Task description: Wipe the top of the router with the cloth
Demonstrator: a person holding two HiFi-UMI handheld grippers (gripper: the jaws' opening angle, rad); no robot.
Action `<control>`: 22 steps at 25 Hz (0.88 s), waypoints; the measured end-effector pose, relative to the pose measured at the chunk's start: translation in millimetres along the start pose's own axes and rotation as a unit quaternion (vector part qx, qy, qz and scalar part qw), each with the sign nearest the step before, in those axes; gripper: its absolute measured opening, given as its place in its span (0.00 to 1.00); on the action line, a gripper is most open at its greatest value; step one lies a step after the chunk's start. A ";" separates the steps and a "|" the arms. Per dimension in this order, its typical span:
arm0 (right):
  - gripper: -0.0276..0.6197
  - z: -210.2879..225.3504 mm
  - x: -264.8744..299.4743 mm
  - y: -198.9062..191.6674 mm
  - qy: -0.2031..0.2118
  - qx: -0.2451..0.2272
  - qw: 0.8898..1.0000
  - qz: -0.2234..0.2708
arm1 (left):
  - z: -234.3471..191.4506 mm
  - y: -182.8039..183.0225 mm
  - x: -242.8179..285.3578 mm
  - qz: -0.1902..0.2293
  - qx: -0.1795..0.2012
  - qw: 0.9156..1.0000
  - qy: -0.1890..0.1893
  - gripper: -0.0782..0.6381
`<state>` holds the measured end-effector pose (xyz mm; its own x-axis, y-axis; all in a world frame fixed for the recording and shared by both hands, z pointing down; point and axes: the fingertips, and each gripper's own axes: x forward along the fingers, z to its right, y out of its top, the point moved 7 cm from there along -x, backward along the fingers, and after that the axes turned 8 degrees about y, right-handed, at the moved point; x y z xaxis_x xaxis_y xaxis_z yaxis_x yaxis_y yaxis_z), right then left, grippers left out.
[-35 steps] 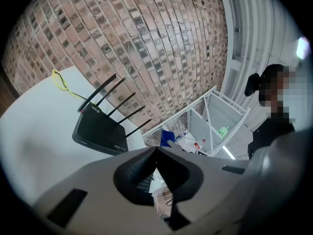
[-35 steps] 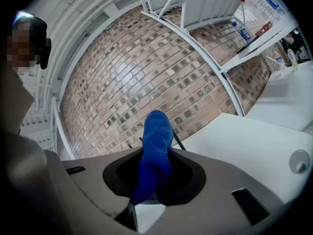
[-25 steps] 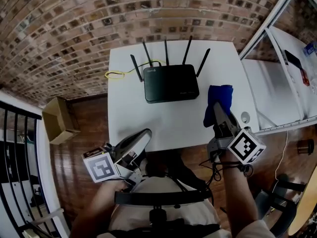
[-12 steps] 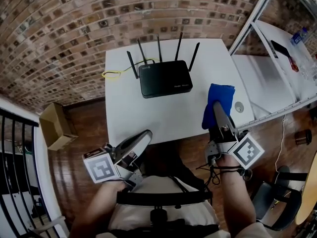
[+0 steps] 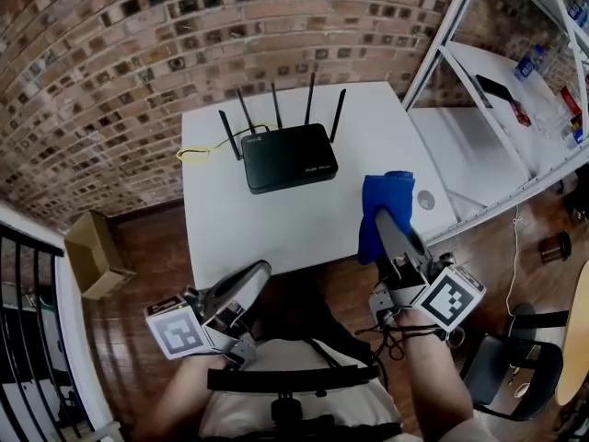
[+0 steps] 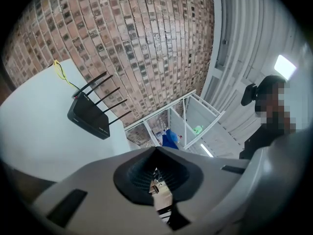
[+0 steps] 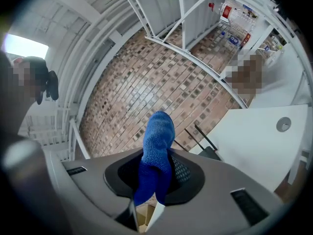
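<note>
Your right claw [image 5: 381,221] is clenched on the blue cloth [image 5: 383,191], which you hold over the right part of the desk [image 5: 276,238], near the front edge. The router [image 5: 288,157] sits well apart toward the back, antennas raised, with a yellow cable [image 5: 193,152] at its left. Only bare desk lies between cloth and router. A round disc [image 5: 425,199] sits just right of the cloth. Your left claw [image 5: 254,274] is closed and empty at the front edge.
</note>
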<state>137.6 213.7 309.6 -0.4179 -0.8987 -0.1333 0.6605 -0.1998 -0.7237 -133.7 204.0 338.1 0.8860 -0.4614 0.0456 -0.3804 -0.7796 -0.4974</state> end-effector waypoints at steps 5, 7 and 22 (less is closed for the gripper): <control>0.22 -16.0 -8.6 10.7 0.011 -0.021 1.000 0.003 | 11.8 -0.6 0.9 0.006 -0.007 1.000 -0.010 0.13; 0.22 -18.6 -11.6 10.8 0.015 -0.022 1.000 0.005 | 12.4 -2.7 -0.8 0.004 -0.005 1.000 -0.012 0.13; 0.21 -11.4 -19.0 -6.3 0.008 0.016 1.000 -0.018 | 17.2 -9.3 -5.3 0.001 -0.001 1.000 -0.005 0.13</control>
<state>134.3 236.5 308.9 -0.4515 -0.8845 -0.1176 0.6643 -0.2452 -0.7061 -130.3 220.9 327.6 0.8881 -0.4582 0.0359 -0.3825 -0.7802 -0.4950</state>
